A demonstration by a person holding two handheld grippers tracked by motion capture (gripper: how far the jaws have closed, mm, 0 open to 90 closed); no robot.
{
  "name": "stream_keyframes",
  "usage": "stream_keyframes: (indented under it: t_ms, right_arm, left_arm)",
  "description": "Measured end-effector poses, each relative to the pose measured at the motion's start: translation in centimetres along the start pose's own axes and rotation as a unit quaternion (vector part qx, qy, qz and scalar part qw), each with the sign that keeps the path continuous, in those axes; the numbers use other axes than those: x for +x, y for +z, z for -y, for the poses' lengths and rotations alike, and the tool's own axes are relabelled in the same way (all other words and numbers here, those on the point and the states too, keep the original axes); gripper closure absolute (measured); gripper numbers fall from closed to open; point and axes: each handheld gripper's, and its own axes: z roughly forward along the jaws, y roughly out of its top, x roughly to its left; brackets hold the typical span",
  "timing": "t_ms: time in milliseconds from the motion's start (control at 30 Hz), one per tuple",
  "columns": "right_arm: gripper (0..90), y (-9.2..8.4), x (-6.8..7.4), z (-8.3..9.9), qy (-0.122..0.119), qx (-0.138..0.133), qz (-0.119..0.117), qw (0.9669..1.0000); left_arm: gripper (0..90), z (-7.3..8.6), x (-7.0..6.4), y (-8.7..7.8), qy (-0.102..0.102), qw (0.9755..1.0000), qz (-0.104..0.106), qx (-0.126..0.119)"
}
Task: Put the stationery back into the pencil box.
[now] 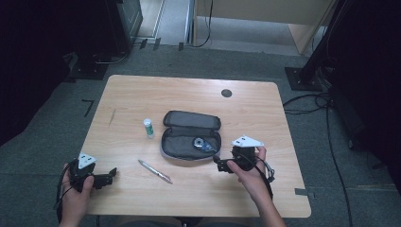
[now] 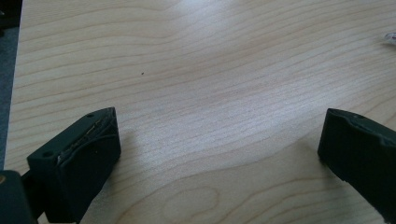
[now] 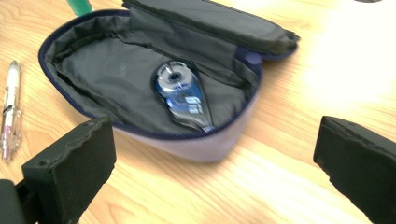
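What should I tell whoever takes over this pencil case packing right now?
Right tongs: open, empty, just short of the case's near edge.
Left tongs: open, empty, over bare table at the near left corner.
Pencil case: unzipped and lying open mid-table, lid folded back.
Done: correction tape dispenser lies inside the case.
Left on the table: pen in front of the case, between the two tongs; glue stick just left of the case.
Likely next: pen and glue stick into the case, then perhaps close it.
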Motion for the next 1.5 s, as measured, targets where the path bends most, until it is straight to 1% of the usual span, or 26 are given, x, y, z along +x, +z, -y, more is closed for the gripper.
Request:
stream_keyframes:
  t_ms: [367, 500, 700, 867, 1167, 1233, 1333, 1500]
  right_arm:
    - [0.0, -2.6, -2.3, 2.1, 0.01, 0.007, 0.026, 0.9996]
    - [0.0, -3.6, -3.3, 3.0, 0.011, 0.01, 0.039, 0.9991]
    - [0.0, -5.1, -4.9, 4.3, 0.023, 0.013, 0.049, 0.9984]
    - [0.0, -6.1, -5.9, 5.2, 0.031, 0.013, 0.061, 0.9976]
    - [0.0, -7.5, -7.5, 6.9, 0.042, 0.018, 0.08, 0.9957]
    - [0.0, -7.6, -7.9, 7.2, 0.041, 0.02, 0.088, 0.9951]
    - [0.0, -7.9, -8.5, 7.6, 0.048, 0.021, 0.096, 0.994]
    - [0.0, -8.4, -9.4, 8.4, 0.051, 0.028, 0.111, 0.9921]
  left_arm:
    - [0.0, 0.0, 0.0, 0.0, 0.0, 1.0, 0.0, 0.0]
    - [0.0, 0.0, 0.0, 0.0, 0.0, 1.0, 0.0, 0.0]
    - [0.0, 0.0, 0.0, 0.0, 0.001, 1.0, 0.002, -0.001]
    - [0.0, 0.0, 0.0, 0.0, 0.001, 1.0, 0.002, -0.001]
    - [0.0, 0.0, 0.0, 0.0, 0.0, 1.0, 0.001, -0.001]
    - [0.0, 0.0, 0.0, 0.0, 0.0, 1.0, 0.001, 0.0]
    - [0.0, -0.1, 0.0, 0.1, -0.001, 1.0, 0.0, 0.0]
    - [0.0, 0.0, 0.2, 0.0, 0.007, 1.0, 0.007, 0.0]
